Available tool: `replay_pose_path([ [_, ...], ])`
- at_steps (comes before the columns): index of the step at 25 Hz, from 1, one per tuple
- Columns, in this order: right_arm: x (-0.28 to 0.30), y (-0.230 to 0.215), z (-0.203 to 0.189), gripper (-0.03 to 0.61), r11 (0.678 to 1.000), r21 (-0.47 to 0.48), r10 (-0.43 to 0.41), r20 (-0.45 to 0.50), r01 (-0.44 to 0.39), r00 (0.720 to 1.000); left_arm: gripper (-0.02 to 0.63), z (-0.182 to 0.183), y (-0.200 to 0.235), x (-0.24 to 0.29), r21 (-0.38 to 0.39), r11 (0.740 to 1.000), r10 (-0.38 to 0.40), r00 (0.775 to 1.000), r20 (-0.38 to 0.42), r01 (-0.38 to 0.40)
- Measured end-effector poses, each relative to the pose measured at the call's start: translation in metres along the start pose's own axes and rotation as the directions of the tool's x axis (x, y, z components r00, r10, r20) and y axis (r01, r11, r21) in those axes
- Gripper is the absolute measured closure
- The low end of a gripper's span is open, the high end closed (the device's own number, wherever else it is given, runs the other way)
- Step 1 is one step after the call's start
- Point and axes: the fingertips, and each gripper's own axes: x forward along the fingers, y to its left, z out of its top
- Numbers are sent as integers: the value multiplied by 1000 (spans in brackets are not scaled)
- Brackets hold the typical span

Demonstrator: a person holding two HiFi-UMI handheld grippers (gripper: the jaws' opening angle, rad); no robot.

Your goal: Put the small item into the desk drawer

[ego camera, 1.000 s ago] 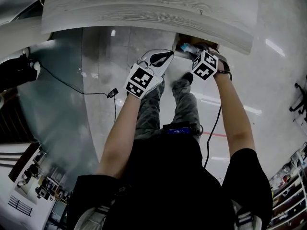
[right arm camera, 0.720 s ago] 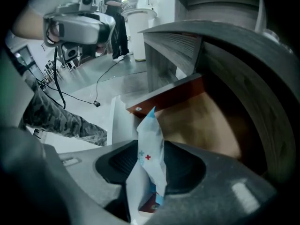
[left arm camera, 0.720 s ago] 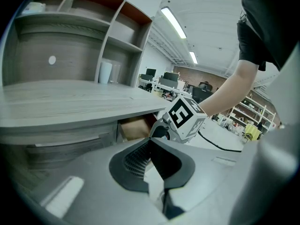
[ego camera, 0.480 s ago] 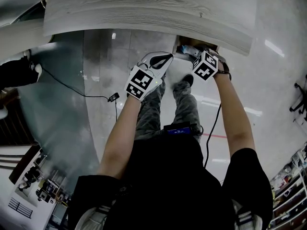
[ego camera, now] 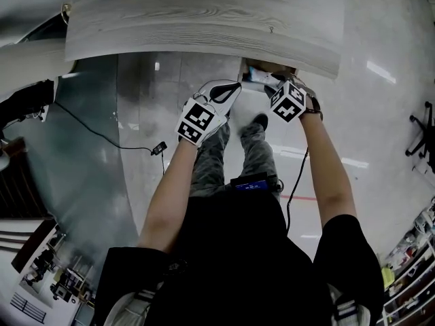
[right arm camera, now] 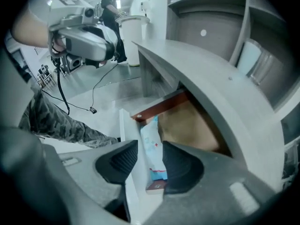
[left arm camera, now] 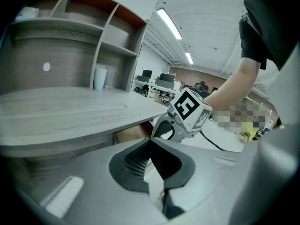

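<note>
Tabletop [ego camera: 204, 19]: grey wood-grain, curved front edge. Its left end was cut off in the head view.

Shelf unit [left arm camera: 108, 32]: stood on the tabletop. Its top was out of frame in the left gripper view.

Drawer [right arm camera: 161, 106]: pulled open under the right end of the tabletop. The white front panel and red-brown side edges were visible, but the rear part was hidden beneath the tabletop.

Left tool [left arm camera: 151, 142]: held in the air, well left of the drawer. Its jaws met at the tips with nothing between them.

Right tool [right arm camera: 150, 159]: pointed steeply down over the open drawer. Its jaws stood wide and had just been opening. The packet was seen between the pads [right arm camera: 123, 159] but was not pressed by them.

Packet [right arm camera: 152, 142]: the small item lay inside the drawer, against the front panel. Its near end was partly hidden behind the right tool's pad.

Markings: the packet was white with a blue band and small red marks, and its print was too small to read. The cubes on both tools carried black-and-white square patterns and no legible words.
</note>
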Motion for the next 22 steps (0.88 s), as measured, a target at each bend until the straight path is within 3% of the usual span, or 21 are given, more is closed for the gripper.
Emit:
replay_pose_path([
  [12,-78,-8,13,505,991,90,-103,97,94,990,614,47,-19,-6,38,998,-42,999,25,41],
  [22,-151,-17,26,545,965,184,-221,197,185,955,614,83,-38,-12,80,995,-66,997,48,62],
])
